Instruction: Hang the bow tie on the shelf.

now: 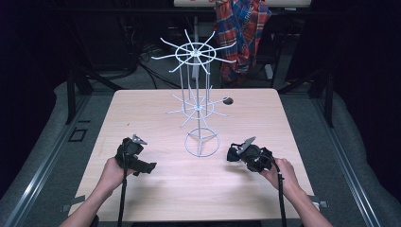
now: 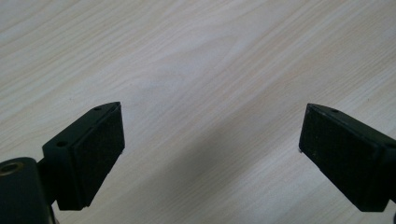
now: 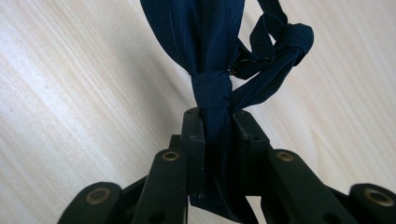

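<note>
resting on a pale wood worktop (image 1: 156,198) in a dark room, the right gripper (image 3: 217,126) pinches a navy cloth (image 3: 205,42) near a wire rack (image 1: 198,101); the left gripper (image 2: 210,140) has its jaws spread.

High view overhead, facing forward; gripper views close above table (image 1: 156,189).

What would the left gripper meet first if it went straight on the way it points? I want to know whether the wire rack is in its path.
Probably the bare wooden table: the left gripper, jaws open and empty, looks down onto plain tabletop, with no wire rack ahead.
</note>
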`<state>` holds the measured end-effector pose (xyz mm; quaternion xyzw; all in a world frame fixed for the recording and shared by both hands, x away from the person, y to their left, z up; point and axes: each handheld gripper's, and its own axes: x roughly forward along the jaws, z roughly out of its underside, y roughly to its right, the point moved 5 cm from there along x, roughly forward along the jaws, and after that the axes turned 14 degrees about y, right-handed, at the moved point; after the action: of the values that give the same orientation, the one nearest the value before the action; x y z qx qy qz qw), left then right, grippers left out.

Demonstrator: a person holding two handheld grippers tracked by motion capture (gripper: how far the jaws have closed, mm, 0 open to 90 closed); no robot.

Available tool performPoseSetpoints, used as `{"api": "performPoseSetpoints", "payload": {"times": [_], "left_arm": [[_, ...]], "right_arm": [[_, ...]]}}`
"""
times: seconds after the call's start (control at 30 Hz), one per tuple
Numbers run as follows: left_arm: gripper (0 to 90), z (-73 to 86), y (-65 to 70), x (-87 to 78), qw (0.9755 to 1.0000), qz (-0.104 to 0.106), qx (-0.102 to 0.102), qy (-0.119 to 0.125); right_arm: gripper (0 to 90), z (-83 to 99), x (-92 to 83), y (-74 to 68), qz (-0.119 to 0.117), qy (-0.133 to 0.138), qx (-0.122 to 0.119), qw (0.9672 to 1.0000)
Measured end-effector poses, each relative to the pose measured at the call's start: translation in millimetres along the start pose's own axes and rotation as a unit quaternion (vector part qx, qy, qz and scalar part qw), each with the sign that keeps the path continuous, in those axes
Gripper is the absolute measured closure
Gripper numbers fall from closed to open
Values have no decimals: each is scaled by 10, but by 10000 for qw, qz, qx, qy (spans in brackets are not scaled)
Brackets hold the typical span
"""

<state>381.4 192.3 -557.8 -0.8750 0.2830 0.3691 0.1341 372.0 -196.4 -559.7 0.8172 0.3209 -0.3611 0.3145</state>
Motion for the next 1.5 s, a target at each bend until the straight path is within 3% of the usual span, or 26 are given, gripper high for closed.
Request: {"api": "performPoseSetpoints", "payload": {"times": [0.5,0.73,1.17,1.5], "left_arm": [[68,12,-55,-5,9999,-94,-87,20],[68,16,-61,-10,9999,-99,-103,25],[68,-18,-20,28,10000,-47,-34,23],[69,-40,4,48,10000,0,35,6]], "right_arm": [[760,-78,-182,73,70,526,308,9981],[759,-110,-250,90,140,702,334,9969],[758,-112,-315,109,193,715,405,9964],[758,-240,-425,82,334,1015,397,9935]]}}
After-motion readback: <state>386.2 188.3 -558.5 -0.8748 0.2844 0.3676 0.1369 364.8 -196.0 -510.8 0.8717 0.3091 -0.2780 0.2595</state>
